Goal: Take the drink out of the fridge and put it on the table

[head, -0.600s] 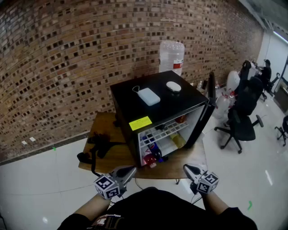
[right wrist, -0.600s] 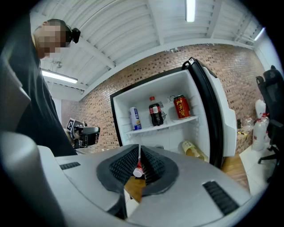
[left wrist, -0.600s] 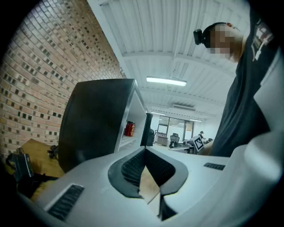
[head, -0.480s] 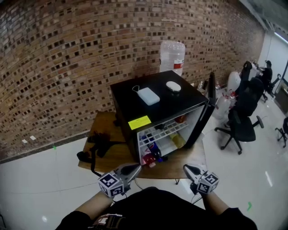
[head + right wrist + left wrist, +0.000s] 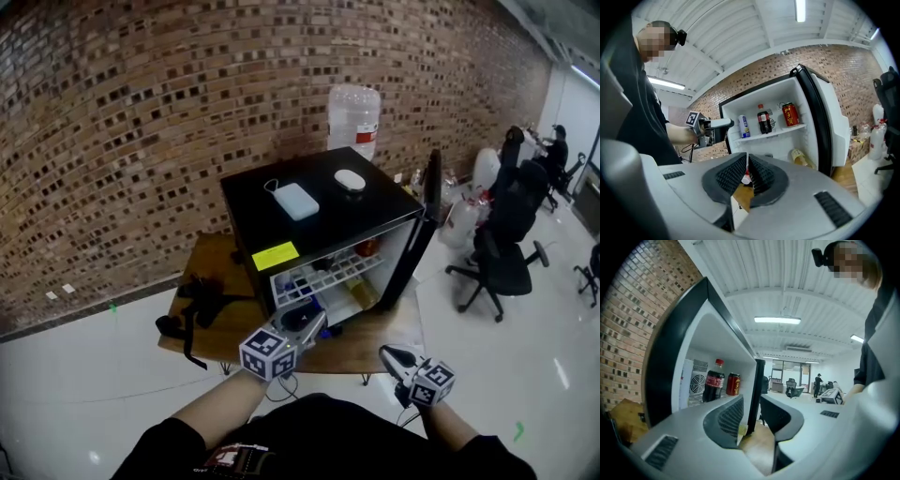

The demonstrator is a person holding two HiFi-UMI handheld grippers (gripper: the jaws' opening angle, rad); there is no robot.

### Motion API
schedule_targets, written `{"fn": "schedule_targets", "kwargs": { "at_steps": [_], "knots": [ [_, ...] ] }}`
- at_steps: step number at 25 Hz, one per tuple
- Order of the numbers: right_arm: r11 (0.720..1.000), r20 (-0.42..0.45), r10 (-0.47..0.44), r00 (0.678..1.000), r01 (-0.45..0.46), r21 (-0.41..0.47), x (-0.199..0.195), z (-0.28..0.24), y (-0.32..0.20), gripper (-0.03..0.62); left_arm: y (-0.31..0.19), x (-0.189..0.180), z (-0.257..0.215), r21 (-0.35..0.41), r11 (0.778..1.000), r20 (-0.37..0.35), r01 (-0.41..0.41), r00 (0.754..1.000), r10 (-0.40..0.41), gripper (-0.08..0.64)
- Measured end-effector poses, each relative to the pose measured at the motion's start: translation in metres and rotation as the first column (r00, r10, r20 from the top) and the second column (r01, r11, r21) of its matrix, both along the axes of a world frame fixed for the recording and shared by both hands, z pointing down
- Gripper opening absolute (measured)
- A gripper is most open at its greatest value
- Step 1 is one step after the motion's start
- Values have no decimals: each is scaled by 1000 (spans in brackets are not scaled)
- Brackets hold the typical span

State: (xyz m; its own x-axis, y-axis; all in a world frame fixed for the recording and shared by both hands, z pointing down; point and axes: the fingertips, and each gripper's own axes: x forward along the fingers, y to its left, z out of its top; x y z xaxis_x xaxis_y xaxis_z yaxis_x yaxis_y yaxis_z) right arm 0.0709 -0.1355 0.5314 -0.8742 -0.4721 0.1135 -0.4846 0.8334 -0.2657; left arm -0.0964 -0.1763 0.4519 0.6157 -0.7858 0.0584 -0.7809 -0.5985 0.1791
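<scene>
Cola bottle [image 5: 712,380], the red-capped drink, is in neither of our grips. Our left gripper [image 5: 751,405] has its jaws a little apart with nothing between them; only the wooden table [image 5: 220,314] shows through the gap. Our right gripper [image 5: 747,161] has its jaws closed to a thin slit, and they hold nothing.

We hold the left gripper level in front of the open fridge [image 5: 309,220], near the wire shelf, and it touches nothing that we can see. The right gripper hangs at the table's near edge, well apart from the fridge.

The bottle stands upright on the upper shelf, between a white-and-blue can [image 5: 744,126] and a red can [image 5: 790,114]. Below the shelf a yellowish bottle [image 5: 799,157] lies on its side. The fridge sits on the table with its door [image 5: 427,211] swung wide to our right. A yellow note [image 5: 275,255] is stuck on its front top edge.
</scene>
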Motion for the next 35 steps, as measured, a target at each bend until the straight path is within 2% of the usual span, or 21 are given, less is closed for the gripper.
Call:
{"fn": "schedule_targets", "kwargs": {
  "at_steps": [2, 5, 10, 19, 23, 29, 32, 35],
  "knots": [
    [1000, 3, -3, 1000, 3, -1, 4, -1, 1, 29, -18, 2, 0, -7, 999, 3, 45, 999, -45, 116],
    [1000, 3, -6, 1000, 6, 1, 11, -2, 1, 29, -46, 2, 1, 4, 993, 47, 116, 992, -116, 189],
    [1000, -1, -11, 1000, 11, 12, 30, -8, -5, 29, -91, 3, 2, 16, 973, 88, 232, 969, -233, 300],
    [1000, -1, -8, 1000, 8, 30, 70, -14, -9, 29, -163, -4, -9, 68, 918, 147, 390, 907, -395, 323],
    [999, -2, 8, 1000, -8, 32, 93, -10, -12, 29, -185, 0, -6, 64, 909, 194, 411, 889, -415, 368],
    [1000, 28, 21, 999, -21, 2, 113, -9, -13, 29, -199, 0, -5, 64, 899, 218, 433, 873, -436, 368],
    [1000, 10, 16, 1000, -16, -14, 119, -2, -11, 29, -202, 0, -9, 62, 895, 219, 442, 869, -444, 366],
    [1000, 8, 18, 1000, -18, -17, 122, 0, -13, 29, -205, -2, -9, 66, 895, 239, 441, 864, -443, 288]
  ]
}}
